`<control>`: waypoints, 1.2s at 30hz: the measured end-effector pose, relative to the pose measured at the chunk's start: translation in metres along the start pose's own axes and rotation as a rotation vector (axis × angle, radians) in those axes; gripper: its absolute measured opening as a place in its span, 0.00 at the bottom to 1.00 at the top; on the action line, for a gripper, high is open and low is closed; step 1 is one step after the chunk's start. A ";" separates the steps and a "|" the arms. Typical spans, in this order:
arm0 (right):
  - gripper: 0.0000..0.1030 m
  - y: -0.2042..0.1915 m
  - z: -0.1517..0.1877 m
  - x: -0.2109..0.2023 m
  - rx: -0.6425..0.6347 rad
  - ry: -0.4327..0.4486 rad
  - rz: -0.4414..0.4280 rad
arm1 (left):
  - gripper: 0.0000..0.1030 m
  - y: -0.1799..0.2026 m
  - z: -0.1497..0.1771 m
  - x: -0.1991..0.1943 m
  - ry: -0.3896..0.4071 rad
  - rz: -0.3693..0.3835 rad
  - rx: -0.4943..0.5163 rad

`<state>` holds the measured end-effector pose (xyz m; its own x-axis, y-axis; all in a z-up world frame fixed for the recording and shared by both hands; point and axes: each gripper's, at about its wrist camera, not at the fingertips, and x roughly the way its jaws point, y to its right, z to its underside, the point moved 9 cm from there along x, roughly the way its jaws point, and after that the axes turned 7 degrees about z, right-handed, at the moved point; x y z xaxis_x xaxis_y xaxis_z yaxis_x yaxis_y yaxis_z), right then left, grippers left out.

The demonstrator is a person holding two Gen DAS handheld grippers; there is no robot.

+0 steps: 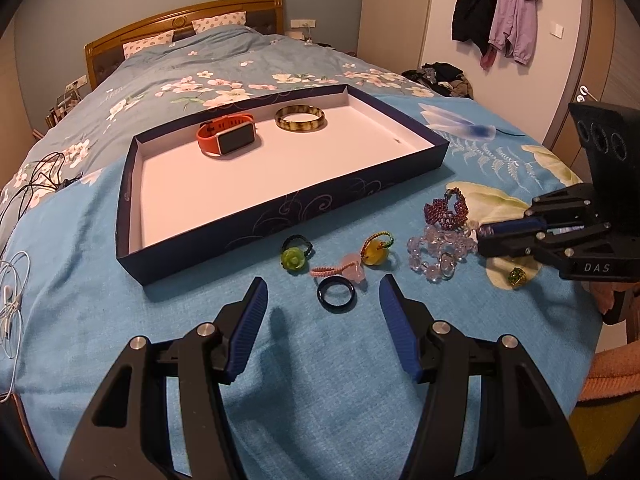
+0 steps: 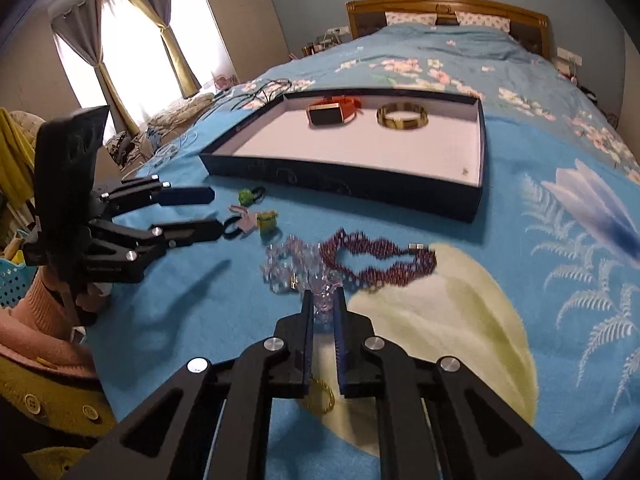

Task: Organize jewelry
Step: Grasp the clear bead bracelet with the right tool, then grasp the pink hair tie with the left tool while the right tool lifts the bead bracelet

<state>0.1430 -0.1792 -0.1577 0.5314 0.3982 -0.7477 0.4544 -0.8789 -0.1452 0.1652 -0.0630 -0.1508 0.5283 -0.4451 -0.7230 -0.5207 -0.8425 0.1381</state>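
Right claw (image 2: 325,312) clamps clear beads (image 2: 326,300); tray (image 1: 248,224): watch (image 1: 226,138), bangle (image 1: 300,119).

On a blue floral bedspread (image 1: 100,280), the shallow dark box (image 1: 256,216) blocks the way at 12 o'clock from the open-jawed left gripper (image 1: 322,298), though its white floor lies bare forward of an orange watch (image 1: 226,140) and a bangle (image 1: 300,119). A black ring (image 1: 336,295) lies between the jaws; bead rings and a clear bead bracelet (image 1: 434,252) crowd 1 to 2 o'clock. Open bedspread spreads toward 9 o'clock.
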 end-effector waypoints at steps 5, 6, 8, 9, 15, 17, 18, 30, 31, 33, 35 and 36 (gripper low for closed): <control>0.07 -0.004 -0.016 -0.015 0.001 0.064 -0.011 | 0.49 0.004 0.000 0.004 -0.012 0.015 0.013; 0.07 -0.005 -0.020 -0.019 0.002 0.079 -0.015 | 0.47 0.005 -0.001 0.005 -0.013 0.020 0.019; 0.07 -0.007 -0.026 -0.024 0.006 0.102 -0.021 | 0.45 0.009 -0.003 0.006 -0.012 0.018 0.040; 0.07 -0.008 -0.030 -0.027 0.007 0.115 -0.029 | 0.45 0.010 -0.004 0.007 -0.013 0.018 0.049; 0.07 -0.013 -0.043 -0.036 0.005 0.157 -0.050 | 0.37 0.013 -0.010 0.022 -0.044 0.012 0.077; 0.07 -0.012 -0.046 -0.038 0.010 0.167 -0.052 | 0.33 0.013 -0.012 0.024 -0.046 0.013 0.081; 0.07 -0.011 -0.047 -0.039 0.013 0.171 -0.059 | 0.30 0.014 -0.012 0.025 -0.049 0.016 0.080; 0.07 -0.005 -0.056 -0.043 0.069 0.194 -0.104 | 0.20 0.012 -0.013 0.018 -0.020 0.049 0.060; 0.07 -0.004 -0.057 -0.044 0.082 0.196 -0.126 | 0.20 0.012 -0.013 0.017 -0.014 0.049 0.060; 0.07 -0.003 -0.058 -0.043 0.104 0.199 -0.159 | 0.17 0.012 -0.012 0.013 -0.005 0.059 0.057; 0.07 -0.002 -0.058 -0.042 0.128 0.195 -0.198 | 0.16 0.013 -0.011 0.009 -0.002 0.066 0.054; 0.07 -0.002 -0.058 -0.042 0.146 0.199 -0.230 | 0.16 0.012 -0.011 0.008 0.000 0.066 0.053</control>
<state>0.1616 -0.1783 -0.0883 0.5620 0.6215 -0.5458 0.4795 -0.7824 -0.3973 0.1700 -0.0801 -0.1476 0.4913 -0.4993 -0.7136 -0.5894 -0.7939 0.1497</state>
